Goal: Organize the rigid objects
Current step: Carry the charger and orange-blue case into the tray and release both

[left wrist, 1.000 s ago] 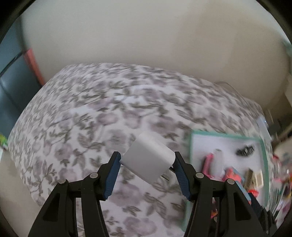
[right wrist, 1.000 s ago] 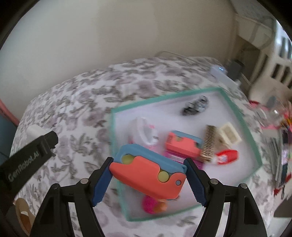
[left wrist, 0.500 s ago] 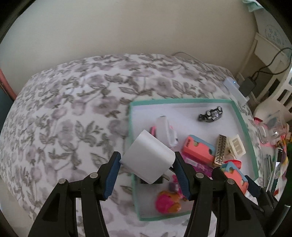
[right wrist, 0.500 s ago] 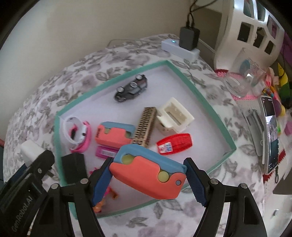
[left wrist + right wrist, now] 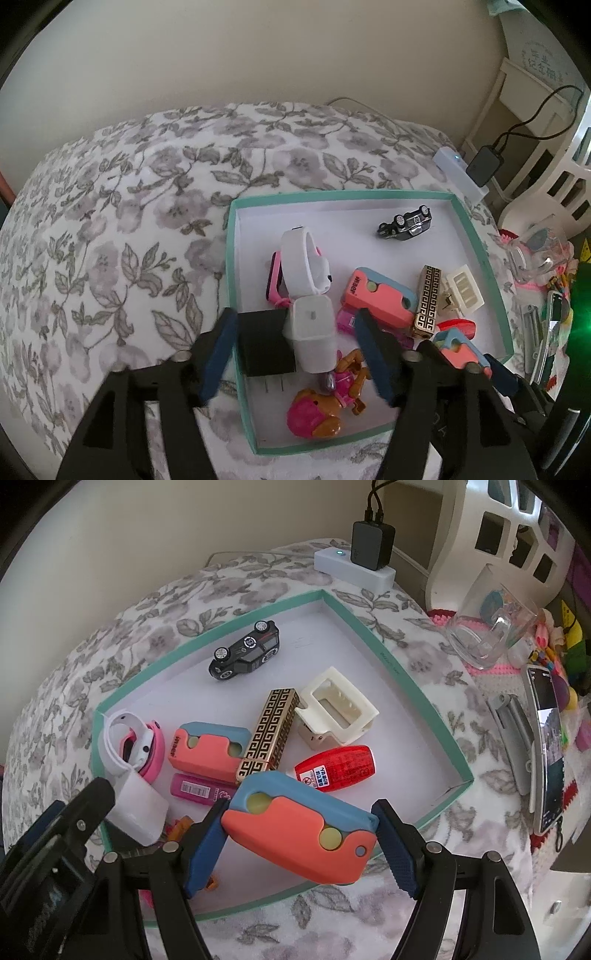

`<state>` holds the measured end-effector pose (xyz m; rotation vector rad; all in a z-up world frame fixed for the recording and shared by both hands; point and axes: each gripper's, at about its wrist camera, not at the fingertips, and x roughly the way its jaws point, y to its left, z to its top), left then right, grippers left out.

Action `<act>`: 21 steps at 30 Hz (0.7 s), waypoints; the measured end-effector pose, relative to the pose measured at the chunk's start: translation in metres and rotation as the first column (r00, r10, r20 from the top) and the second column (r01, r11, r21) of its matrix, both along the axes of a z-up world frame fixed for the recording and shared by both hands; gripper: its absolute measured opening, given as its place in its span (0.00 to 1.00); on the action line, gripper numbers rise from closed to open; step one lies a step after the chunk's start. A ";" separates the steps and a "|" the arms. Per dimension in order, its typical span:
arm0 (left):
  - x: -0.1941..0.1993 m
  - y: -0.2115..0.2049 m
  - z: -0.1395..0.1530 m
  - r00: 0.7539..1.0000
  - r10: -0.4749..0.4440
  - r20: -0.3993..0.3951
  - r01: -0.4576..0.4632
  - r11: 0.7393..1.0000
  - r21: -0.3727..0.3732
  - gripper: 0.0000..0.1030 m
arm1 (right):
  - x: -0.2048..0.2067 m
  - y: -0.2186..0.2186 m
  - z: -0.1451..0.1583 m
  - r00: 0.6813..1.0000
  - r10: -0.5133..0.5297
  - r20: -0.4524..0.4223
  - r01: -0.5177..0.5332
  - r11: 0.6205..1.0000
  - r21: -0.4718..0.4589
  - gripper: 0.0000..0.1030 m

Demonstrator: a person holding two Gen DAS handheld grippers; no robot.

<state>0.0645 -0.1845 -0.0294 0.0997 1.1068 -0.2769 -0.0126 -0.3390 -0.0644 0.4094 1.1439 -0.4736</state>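
A teal-rimmed white tray [image 5: 232, 258] [image 5: 417, 686] lies on the floral bedspread. My left gripper [image 5: 295, 354] is open over the tray's near left corner; a white charger cube [image 5: 314, 338] [image 5: 138, 814] sits loose between its fingers beside a black adapter [image 5: 264, 343]. My right gripper [image 5: 301, 843] is shut on an orange-and-blue toy [image 5: 299, 836] [image 5: 460, 350], held above the tray's near edge. A matching orange-and-blue toy [image 5: 208, 747] [image 5: 376, 299] lies in the tray.
The tray also holds a black toy car [image 5: 245, 655], gold box [image 5: 267, 734], cream holder [image 5: 338, 707], red bottle [image 5: 338, 762], white and pink bands [image 5: 127, 742] and pink doll [image 5: 319, 410]. A power strip [image 5: 352, 566], glass mug [image 5: 487, 635] and phone [image 5: 548, 746] sit right.
Both grippers moved right over the tray and lower. My left gripper opened and let go of the white charger cube, which now rests in the tray.
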 end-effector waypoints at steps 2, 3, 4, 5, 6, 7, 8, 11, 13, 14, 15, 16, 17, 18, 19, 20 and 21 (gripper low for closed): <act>0.000 0.001 0.000 1.000 0.003 -0.003 -0.003 1.000 0.002 0.72 | 0.000 0.000 0.000 1.000 0.000 -0.002 0.000 1.000 0.000 0.77; 0.000 0.003 -0.001 1.000 0.008 -0.008 -0.008 1.000 0.004 0.72 | 0.000 0.001 -0.001 1.000 0.000 -0.003 0.000 1.000 0.001 0.77; 0.001 0.006 -0.002 1.000 0.017 -0.014 -0.017 1.000 0.004 0.72 | 0.000 0.001 -0.001 1.000 0.001 -0.004 -0.001 1.000 0.000 0.78; 0.003 0.010 -0.003 0.999 0.030 -0.021 -0.030 1.000 0.003 0.72 | 0.000 0.002 -0.001 1.000 0.003 -0.004 -0.003 1.000 -0.001 0.78; 0.004 0.014 -0.004 0.999 0.045 -0.027 -0.045 0.999 0.003 0.72 | 0.000 0.002 -0.001 1.000 0.006 -0.002 -0.006 1.000 -0.004 0.78; 0.006 0.019 -0.004 0.997 0.065 -0.032 -0.064 0.998 0.006 0.72 | 0.000 0.003 0.000 1.000 0.009 0.000 -0.009 1.000 -0.009 0.79; 0.008 0.026 -0.006 0.995 0.092 -0.034 -0.091 0.996 0.019 0.72 | 0.000 0.004 0.001 1.000 0.012 0.004 -0.012 1.000 -0.015 0.83; 0.012 0.045 -0.011 0.986 0.162 -0.034 -0.160 0.985 0.068 0.74 | 0.000 0.008 0.003 1.000 0.024 0.013 -0.024 0.999 -0.030 0.84; 0.014 0.056 -0.015 0.979 0.201 -0.041 -0.196 0.976 0.094 0.79 | 0.001 0.012 0.003 0.999 0.034 0.011 -0.034 0.999 -0.039 0.85; 0.014 0.062 -0.017 0.974 0.222 -0.048 -0.216 0.971 0.105 0.83 | 0.002 0.013 0.002 0.999 0.039 0.009 -0.038 0.998 -0.043 0.86; 0.015 0.068 -0.019 0.969 0.239 -0.055 -0.232 0.966 0.114 0.84 | 0.002 0.015 0.002 0.999 0.045 0.008 -0.044 0.998 -0.049 0.87; 0.015 0.073 -0.021 0.966 0.253 -0.059 -0.245 0.962 0.121 0.84 | 0.003 0.018 0.002 0.999 0.053 0.006 -0.052 0.997 -0.058 0.92; 0.014 0.078 -0.024 0.962 0.266 -0.063 -0.256 0.958 0.131 0.84 | 0.003 0.020 0.002 0.998 0.057 0.006 -0.057 0.996 -0.065 0.93; 0.014 0.081 -0.025 0.960 0.274 -0.065 -0.263 0.954 0.142 0.84 | 0.002 0.022 0.003 0.998 0.064 0.007 -0.063 0.995 -0.075 0.93; 0.013 0.084 -0.027 0.958 0.279 -0.065 -0.267 0.952 0.153 0.85 | 0.002 0.025 0.004 0.997 0.073 0.009 -0.072 0.994 -0.084 0.93; 0.012 0.087 -0.029 0.957 0.283 -0.065 -0.269 0.949 0.167 0.85 | 0.002 0.027 0.004 0.997 0.080 0.011 -0.078 0.993 -0.088 0.93; 0.011 0.089 -0.030 0.956 0.286 -0.066 -0.271 0.946 0.178 0.85 | 0.001 0.029 0.004 0.996 0.087 0.014 -0.085 0.992 -0.092 0.93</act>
